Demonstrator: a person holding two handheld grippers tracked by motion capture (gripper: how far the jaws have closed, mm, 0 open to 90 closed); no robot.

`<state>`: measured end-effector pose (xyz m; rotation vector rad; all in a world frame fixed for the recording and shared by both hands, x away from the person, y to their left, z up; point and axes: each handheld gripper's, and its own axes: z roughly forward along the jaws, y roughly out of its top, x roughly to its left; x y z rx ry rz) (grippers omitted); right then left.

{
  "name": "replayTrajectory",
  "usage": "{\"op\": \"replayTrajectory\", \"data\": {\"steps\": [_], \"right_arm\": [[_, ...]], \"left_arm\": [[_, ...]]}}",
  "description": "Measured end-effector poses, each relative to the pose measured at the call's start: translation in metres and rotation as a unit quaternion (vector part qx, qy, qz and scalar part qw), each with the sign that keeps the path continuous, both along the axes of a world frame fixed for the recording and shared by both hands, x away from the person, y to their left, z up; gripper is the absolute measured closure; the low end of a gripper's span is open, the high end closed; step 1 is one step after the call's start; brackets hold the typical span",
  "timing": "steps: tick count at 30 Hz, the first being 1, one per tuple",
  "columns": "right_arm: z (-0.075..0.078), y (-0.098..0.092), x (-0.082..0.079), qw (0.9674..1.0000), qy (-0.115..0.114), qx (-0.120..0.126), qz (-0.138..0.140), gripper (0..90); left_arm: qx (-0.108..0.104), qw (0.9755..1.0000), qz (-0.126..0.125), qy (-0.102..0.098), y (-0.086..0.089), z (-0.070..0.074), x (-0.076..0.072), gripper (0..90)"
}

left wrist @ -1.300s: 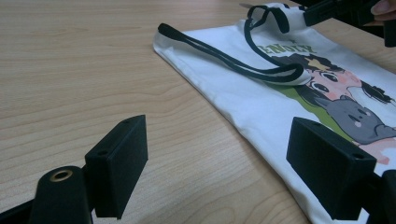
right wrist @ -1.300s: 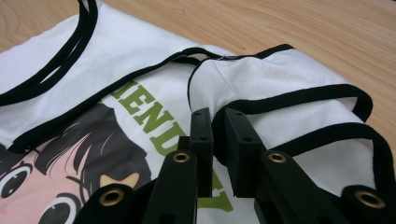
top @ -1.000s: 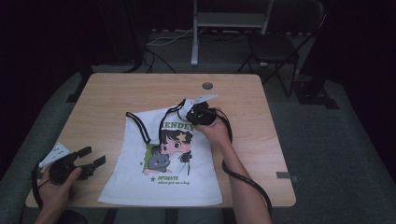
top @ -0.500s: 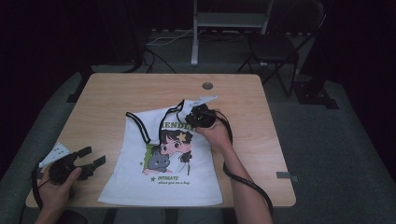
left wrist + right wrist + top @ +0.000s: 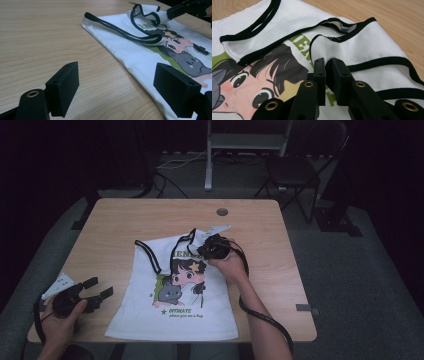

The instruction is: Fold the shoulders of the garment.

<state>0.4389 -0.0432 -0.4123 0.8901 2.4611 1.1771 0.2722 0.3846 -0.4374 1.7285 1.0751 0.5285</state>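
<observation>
Nearest you, your left tongs [image 5: 97,291] rest low over the desk [image 5: 115,220] just left of the shirt [image 5: 175,315], jaws spread wide with nothing between them. The white shirt with the cartoon print lies flat in the middle of the desk, black-trimmed straps at its far end. Farther off, your right tongs [image 5: 204,251] sit at the shirt's top edge, jaws pressed nearly together and pinching a fold of its white cloth by the neckline trim [image 5: 352,33].
</observation>
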Motion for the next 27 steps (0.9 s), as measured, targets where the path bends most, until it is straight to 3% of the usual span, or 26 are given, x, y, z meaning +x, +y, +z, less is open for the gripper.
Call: {"op": "replayTrajectory", "data": {"steps": [27], "right_arm": [[-0.005,0.006,-0.014,0.9998,0.002,0.003,0.020,81.4]], "left_arm": [[-0.001,1.0000,0.001,0.001,0.000,0.000,0.000,20.1]]}}
